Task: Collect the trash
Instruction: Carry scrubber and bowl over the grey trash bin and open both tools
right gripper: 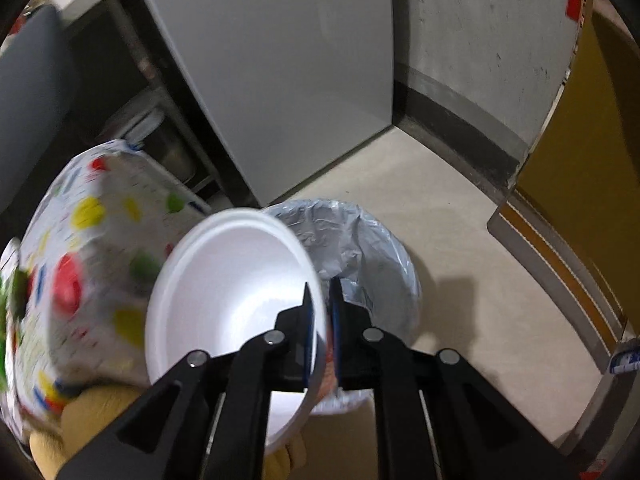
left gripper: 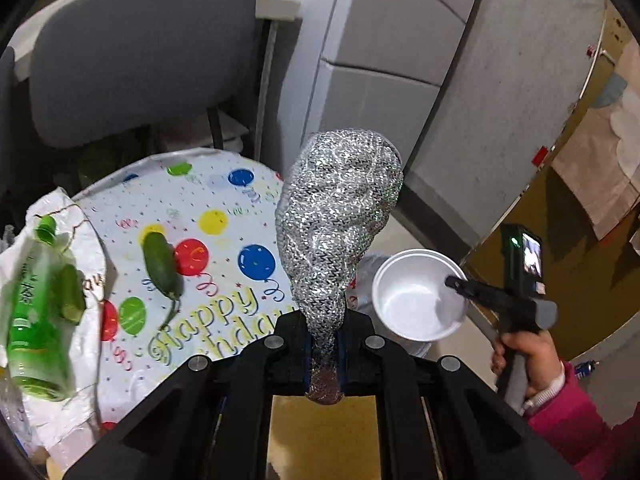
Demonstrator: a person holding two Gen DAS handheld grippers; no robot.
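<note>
My left gripper (left gripper: 322,344) is shut on the narrow end of a silver glittery deflated balloon (left gripper: 340,216) that stands up in front of it. My right gripper (right gripper: 322,320) is shut on the rim of a white foam bowl (right gripper: 228,296), held tilted above a trash bin lined with a clear bag (right gripper: 372,240). The bowl (left gripper: 416,292) and the right gripper (left gripper: 460,284) also show in the left wrist view, to the right of the balloon.
A round table with a "Happy Birthday" balloon-print cover (left gripper: 224,264) holds a green bottle (left gripper: 36,308), green peppers (left gripper: 160,264) and a white plastic bag (left gripper: 56,216). A grey chair (left gripper: 140,52) stands behind it. A grey cabinet (right gripper: 280,80) and beige floor (right gripper: 480,260) surround the bin.
</note>
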